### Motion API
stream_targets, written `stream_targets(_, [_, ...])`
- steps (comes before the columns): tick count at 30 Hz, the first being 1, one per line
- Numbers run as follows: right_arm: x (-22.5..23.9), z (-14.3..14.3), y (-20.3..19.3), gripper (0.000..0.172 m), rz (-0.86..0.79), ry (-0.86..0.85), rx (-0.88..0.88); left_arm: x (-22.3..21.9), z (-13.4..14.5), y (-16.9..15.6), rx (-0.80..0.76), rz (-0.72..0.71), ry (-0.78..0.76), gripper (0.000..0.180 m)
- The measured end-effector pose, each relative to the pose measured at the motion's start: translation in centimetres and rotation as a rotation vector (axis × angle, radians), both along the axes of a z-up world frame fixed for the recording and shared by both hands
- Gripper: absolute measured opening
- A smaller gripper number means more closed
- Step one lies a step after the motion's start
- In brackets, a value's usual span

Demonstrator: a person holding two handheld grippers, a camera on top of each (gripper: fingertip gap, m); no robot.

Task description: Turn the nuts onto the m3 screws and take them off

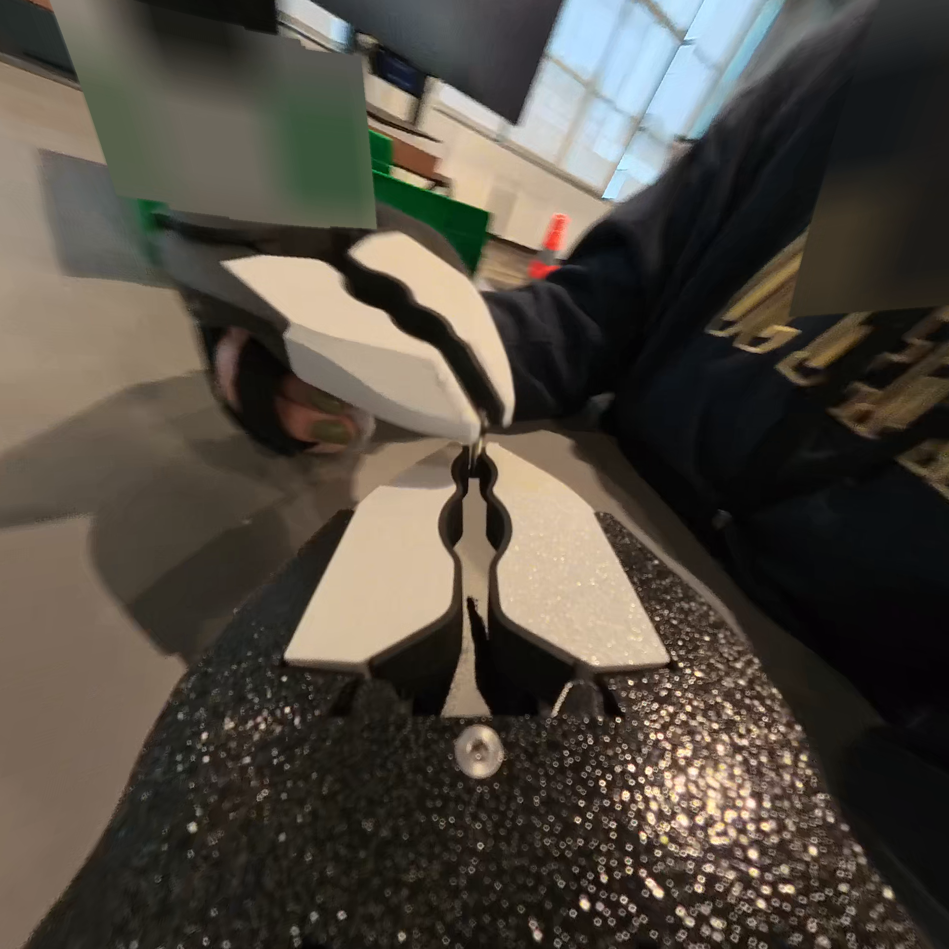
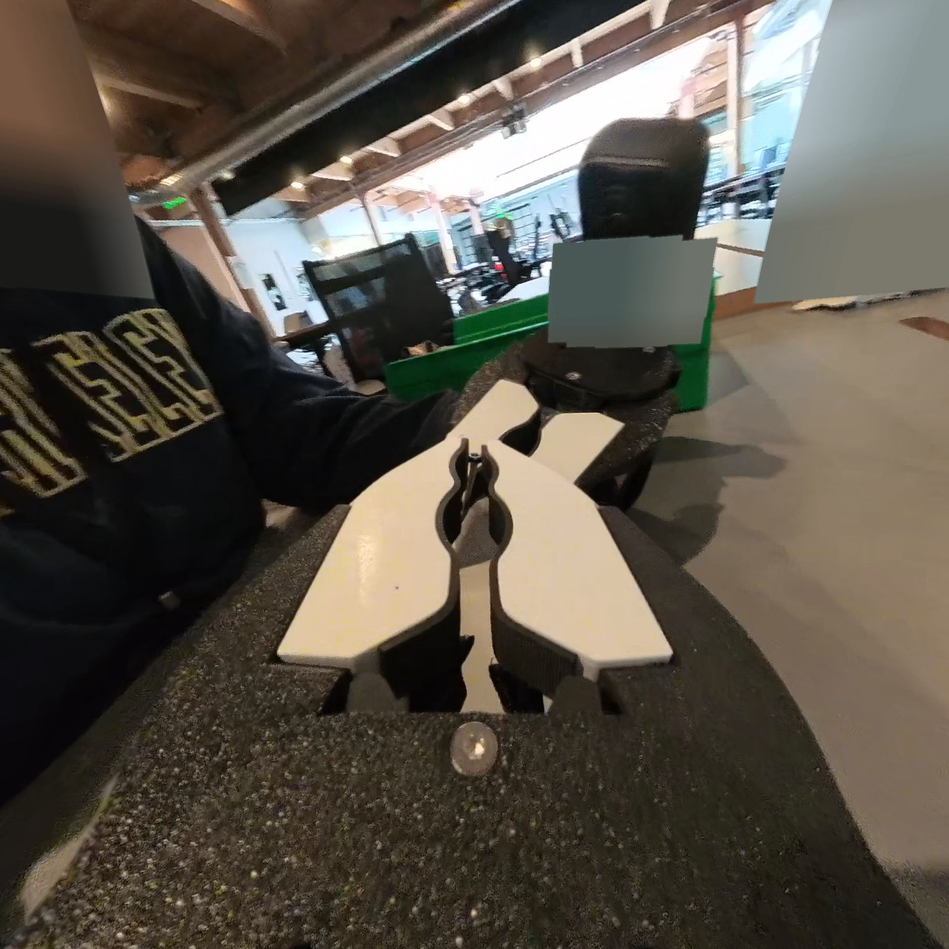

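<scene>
In the left wrist view my left gripper is shut on a thin metal screw that sticks out past its tips. My right gripper comes in from the upper left and meets the screw's far end tip to tip. In the right wrist view my right gripper is shut on a small dark nut at its tips. The dark screw shaft runs down behind the gap between its fingers. The left gripper's white fingers lie just beyond and cross under mine; their tips are hidden.
Both grippers hang above a grey table. A green bin stands behind them. A person's dark sleeve and hand are close by. An orange cone stands far back.
</scene>
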State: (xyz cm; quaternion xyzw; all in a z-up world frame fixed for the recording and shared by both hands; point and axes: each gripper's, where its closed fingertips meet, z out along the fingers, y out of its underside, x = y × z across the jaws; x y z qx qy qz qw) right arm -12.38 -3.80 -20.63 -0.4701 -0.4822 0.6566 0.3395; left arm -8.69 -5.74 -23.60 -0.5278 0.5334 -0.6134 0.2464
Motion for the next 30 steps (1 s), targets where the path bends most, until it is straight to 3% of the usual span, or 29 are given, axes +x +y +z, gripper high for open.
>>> stream_targets(11, [-1.7,-0.9,4.7,0.004,-0.507,-0.133,0.171,0.1,-0.5,6.3,0.185,0.483,0.071,0.003])
stream_targets(15, [-0.9,0.0,4.9,0.005,-0.57,-0.087,0.252,-0.2,-0.4,6.5,0.194,0.495,0.067,0.003])
stream_targets(24, [0.8,0.2,5.8,0.005,-0.577,-0.069,0.214,-0.9,-0.1,7.0,0.217,0.52,0.032,0.003])
stream_targets(30, [1.0,0.2,7.0,0.004,-0.703,-0.089,0.172,-1.6,0.4,7.9,0.312,0.649,0.055,0.003])
